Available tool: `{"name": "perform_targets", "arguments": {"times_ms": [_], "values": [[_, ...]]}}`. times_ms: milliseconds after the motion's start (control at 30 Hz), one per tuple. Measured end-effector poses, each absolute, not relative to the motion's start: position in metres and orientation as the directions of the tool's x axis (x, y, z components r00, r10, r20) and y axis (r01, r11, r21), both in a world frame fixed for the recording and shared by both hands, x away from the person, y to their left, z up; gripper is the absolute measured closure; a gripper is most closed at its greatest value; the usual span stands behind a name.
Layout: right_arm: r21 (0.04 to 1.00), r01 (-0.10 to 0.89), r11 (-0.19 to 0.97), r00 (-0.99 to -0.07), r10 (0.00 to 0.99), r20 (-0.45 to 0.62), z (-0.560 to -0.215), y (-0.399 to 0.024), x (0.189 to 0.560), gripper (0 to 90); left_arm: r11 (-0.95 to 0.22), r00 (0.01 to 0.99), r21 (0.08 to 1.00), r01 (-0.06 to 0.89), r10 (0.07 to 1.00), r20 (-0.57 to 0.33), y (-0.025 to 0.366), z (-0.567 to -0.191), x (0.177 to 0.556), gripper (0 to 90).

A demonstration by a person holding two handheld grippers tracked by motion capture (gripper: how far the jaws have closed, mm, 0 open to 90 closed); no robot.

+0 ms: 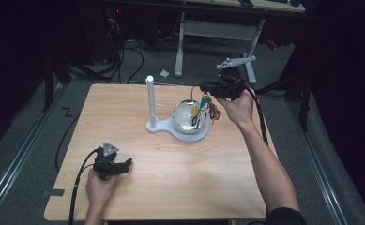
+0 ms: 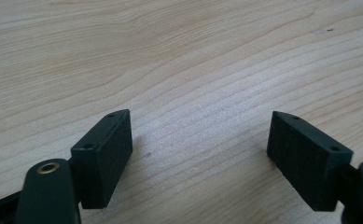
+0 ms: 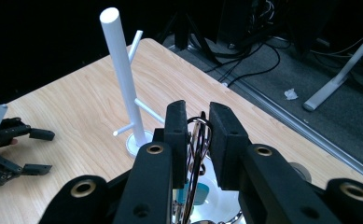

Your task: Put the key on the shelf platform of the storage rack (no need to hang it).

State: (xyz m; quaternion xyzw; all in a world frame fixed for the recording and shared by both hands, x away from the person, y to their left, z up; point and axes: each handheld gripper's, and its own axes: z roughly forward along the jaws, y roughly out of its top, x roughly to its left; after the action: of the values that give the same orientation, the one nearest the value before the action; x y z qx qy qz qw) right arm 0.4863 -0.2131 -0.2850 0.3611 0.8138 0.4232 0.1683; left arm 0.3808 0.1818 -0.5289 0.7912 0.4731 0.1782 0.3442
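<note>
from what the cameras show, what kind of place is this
Probably a lab or workshop set up for recording manipulation demos: a lone wooden table on grey carpet, cables running across the floor behind it, and the frame of a desk in a dark room.

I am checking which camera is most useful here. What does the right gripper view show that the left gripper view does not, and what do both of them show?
Right gripper view: its jaws closed on a key ring above the bowl, the white peg stand, the left gripper farther off, and floor cables beyond the table.

Left gripper view: that gripper's own two black pads held wide apart, with nothing between them, just above the wood.

Both: the light wooden table.
</note>
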Motion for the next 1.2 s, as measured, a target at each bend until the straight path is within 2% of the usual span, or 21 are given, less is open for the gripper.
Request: {"name": "perform_targets", "arguments": {"times_ms": [500,1200], "values": [[0.788,0.479,0.387,-0.659,0.751,0.031,-0.304,-0.199,0.509,78.8,-0.316,0.49,0.713,0.626,0.871,-0.044,0.182,-0.529,0.381,22.7],[0.769,0.506,0.391,-0.659,0.75,0.052,-0.323,-0.182,0.521,78.7,-0.318,0.491,0.713,0.625,0.87,-0.042,0.182,-0.529,0.381,22.7]]}}
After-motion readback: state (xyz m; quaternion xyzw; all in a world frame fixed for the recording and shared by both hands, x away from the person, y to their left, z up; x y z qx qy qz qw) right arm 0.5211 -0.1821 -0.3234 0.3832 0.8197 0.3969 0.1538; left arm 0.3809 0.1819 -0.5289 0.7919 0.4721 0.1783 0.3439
